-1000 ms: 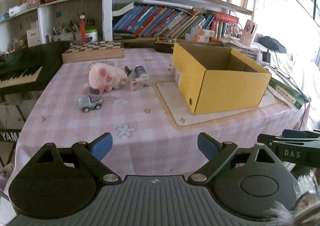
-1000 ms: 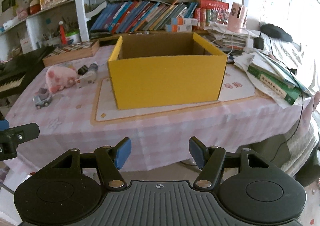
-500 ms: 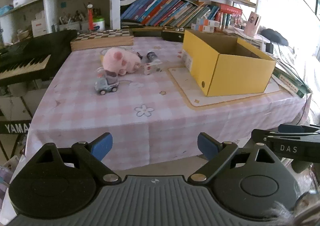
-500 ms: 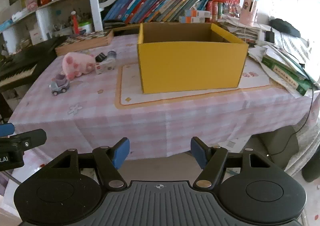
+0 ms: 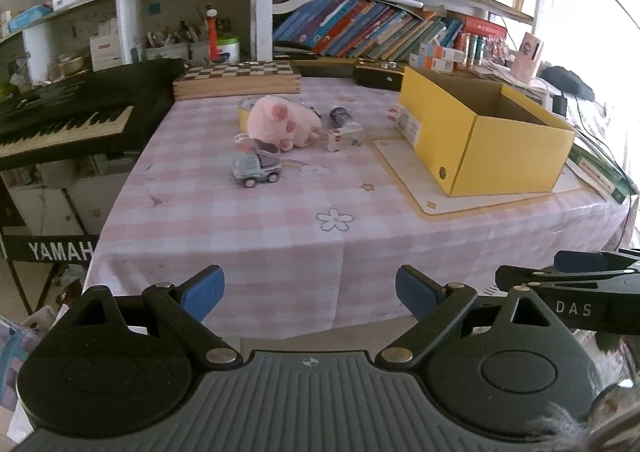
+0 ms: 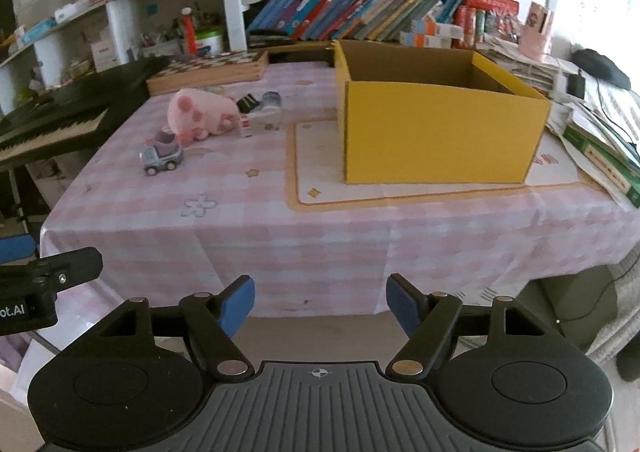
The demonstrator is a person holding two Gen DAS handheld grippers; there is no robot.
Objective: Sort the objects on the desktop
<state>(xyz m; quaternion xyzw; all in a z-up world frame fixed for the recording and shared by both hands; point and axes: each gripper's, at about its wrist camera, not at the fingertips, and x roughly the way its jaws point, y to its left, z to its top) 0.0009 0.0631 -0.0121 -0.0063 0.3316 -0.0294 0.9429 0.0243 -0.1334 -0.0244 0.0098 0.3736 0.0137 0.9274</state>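
Observation:
A pink plush pig [image 5: 280, 124] lies on the pink checked tablecloth [image 5: 280, 220], with a small grey toy car [image 5: 256, 168] in front of it and a small white box [image 5: 344, 134] and a dark round jar [image 5: 340, 115] to its right. An open yellow cardboard box [image 5: 480, 136] stands on a mat at the right. The same pig [image 6: 200, 114], car [image 6: 160, 158] and yellow box [image 6: 436, 132] show in the right wrist view. My left gripper [image 5: 310, 292] and right gripper [image 6: 320, 302] are both open and empty, held off the table's front edge.
A chessboard box [image 5: 236, 78] lies at the table's back. A black keyboard [image 5: 68, 116] stands to the left. Bookshelves [image 5: 360, 28] fill the back wall. Books and papers [image 6: 592, 132] are piled at the right of the table.
Both grippers have pulled back from the table, so the whole tabletop and its front edge now show. The objects on the table have not moved.

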